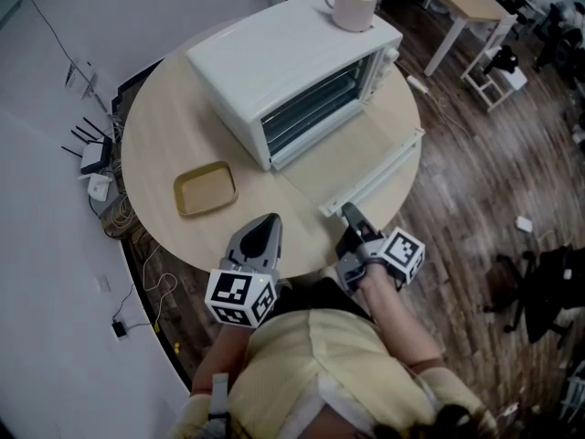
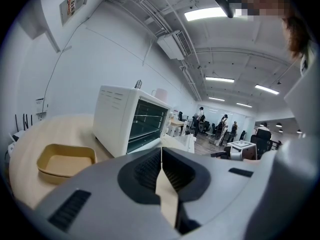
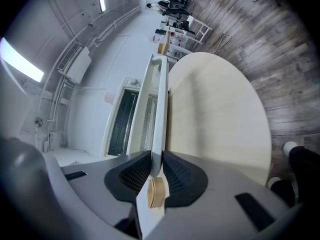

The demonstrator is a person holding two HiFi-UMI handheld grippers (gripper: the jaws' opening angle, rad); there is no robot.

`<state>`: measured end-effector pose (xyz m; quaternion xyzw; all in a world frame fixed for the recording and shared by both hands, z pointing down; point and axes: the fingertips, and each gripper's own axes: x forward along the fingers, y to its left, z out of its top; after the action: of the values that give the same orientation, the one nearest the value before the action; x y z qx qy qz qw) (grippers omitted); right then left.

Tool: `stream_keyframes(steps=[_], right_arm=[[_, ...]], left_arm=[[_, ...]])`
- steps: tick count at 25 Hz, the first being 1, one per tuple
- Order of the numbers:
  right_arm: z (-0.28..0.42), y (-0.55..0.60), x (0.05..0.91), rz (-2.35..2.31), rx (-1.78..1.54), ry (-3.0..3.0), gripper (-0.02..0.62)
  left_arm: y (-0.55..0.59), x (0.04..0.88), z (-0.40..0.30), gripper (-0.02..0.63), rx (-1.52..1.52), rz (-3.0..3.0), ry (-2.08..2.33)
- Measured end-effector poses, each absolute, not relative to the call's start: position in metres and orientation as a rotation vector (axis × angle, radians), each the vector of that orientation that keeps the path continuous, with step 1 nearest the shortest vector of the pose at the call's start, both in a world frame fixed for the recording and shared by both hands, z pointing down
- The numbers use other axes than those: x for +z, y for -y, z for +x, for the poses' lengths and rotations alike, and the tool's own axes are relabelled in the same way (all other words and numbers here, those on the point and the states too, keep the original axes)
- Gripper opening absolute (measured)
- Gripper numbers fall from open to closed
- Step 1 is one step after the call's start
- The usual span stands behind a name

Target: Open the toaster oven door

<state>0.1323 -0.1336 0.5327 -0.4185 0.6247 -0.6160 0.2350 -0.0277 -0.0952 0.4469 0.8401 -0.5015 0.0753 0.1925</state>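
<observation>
A white toaster oven stands on the round wooden table, its glass door swung down flat toward me. The door's white handle bar runs along its near edge. My right gripper is shut on the near end of that bar; in the right gripper view the handle runs straight out from between the pads of the right gripper. My left gripper hovers over the table's near edge, shut and empty. From the left gripper the oven shows ahead with its cavity exposed.
A white mug sits on top of the oven. A shallow tan tray lies on the table left of the door. Cables and a router lie on the floor at the left. An office chair stands at the right.
</observation>
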Motion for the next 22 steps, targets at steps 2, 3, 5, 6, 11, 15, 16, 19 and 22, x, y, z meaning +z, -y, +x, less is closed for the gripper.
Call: stream_keyframes(steps=[2, 3, 5, 6, 11, 15, 16, 19, 22], right_arm=[[0.134, 0.132, 0.537, -1.169, -1.7, -1.703, 0.076], [0.135, 0.132, 0.54, -1.183, -1.707, -1.698, 0.075], [0.136, 0.132, 0.546, -1.202, -1.715, -1.694, 0.074], [0.137, 0.131, 0.548, -1.209, -1.718, -1.694, 0.074], [0.14, 0.127, 0.56, -1.253, -1.741, -1.668, 0.069], [0.142, 0.125, 0.57, -1.288, -1.76, -1.641, 0.066], [0.142, 0.124, 0.571, -1.293, -1.759, -1.642, 0.066], [0.143, 0.124, 0.574, -1.309, -1.752, -1.651, 0.066], [0.143, 0.123, 0.576, -1.324, -1.759, -1.646, 0.066]], left_arm=[[0.095, 0.448, -0.026, 0.008, 0.217, 2.361, 1.397], [0.096, 0.448, -0.025, 0.008, 0.219, 2.363, 1.392], [0.096, 0.449, -0.023, 0.008, 0.223, 2.366, 1.384], [0.097, 0.449, -0.022, 0.008, 0.225, 2.367, 1.38], [0.096, 0.451, -0.017, 0.008, 0.236, 2.377, 1.358], [0.095, 0.456, -0.015, 0.008, 0.251, 2.374, 1.35], [0.095, 0.458, -0.015, 0.008, 0.255, 2.372, 1.349], [0.095, 0.463, -0.015, 0.008, 0.266, 2.365, 1.348], [0.095, 0.469, -0.015, 0.008, 0.278, 2.356, 1.346]])
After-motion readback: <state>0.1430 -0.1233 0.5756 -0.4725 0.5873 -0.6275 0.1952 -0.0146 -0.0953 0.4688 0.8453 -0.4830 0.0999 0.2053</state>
